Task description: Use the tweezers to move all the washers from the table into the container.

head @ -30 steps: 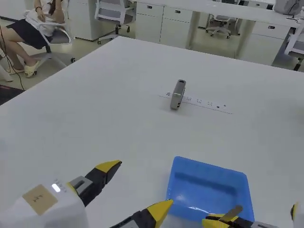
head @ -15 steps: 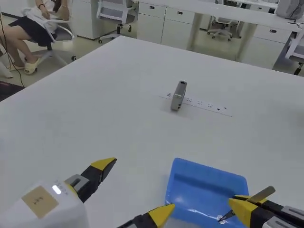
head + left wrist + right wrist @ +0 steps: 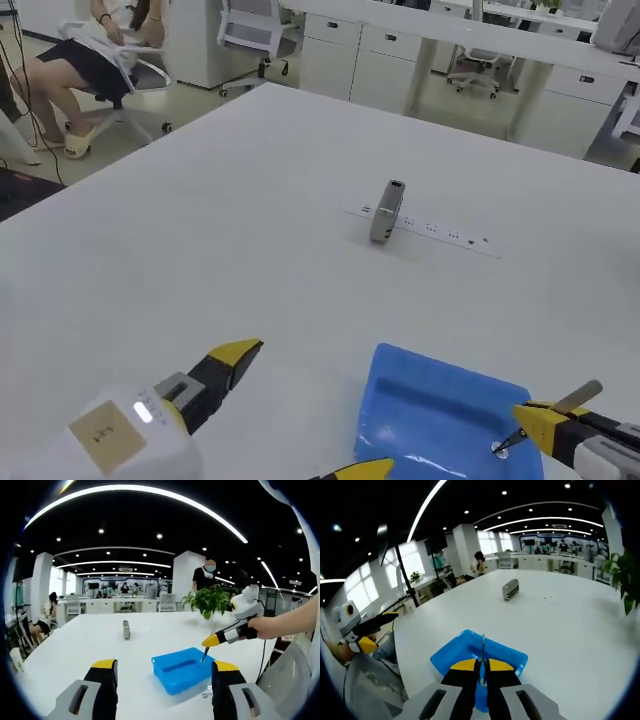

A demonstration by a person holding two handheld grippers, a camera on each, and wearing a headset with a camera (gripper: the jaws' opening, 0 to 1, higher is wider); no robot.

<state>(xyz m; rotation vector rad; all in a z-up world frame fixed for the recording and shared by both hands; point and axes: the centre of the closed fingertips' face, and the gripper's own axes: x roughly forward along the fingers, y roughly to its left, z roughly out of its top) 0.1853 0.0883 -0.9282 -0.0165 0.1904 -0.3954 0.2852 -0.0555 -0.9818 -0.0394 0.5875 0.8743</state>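
The blue container (image 3: 430, 400) lies on the white table near its front edge. My right gripper (image 3: 545, 425) is shut on thin metal tweezers (image 3: 575, 397). Their tip hangs over the container's right part; whatever sits at the tip is too small to tell. In the right gripper view the tweezers (image 3: 483, 652) stick out between the shut jaws, above the container (image 3: 465, 652). My left gripper (image 3: 300, 410) stands open to the container's left, holding nothing. In the left gripper view a few small washers (image 3: 207, 693) lie on the table beside the container (image 3: 182, 669), below the right gripper (image 3: 220, 639).
A small grey device (image 3: 386, 211) stands further back on the table (image 3: 200, 230), on a flush power strip (image 3: 450, 235). A person sits on a chair (image 3: 110, 60) at the far left. Desks and office chairs lie beyond the table.
My right gripper with the tweezers has moved right and a little up, so the tweezers' tip now hangs over the container's right part. The head camera has shifted slightly.
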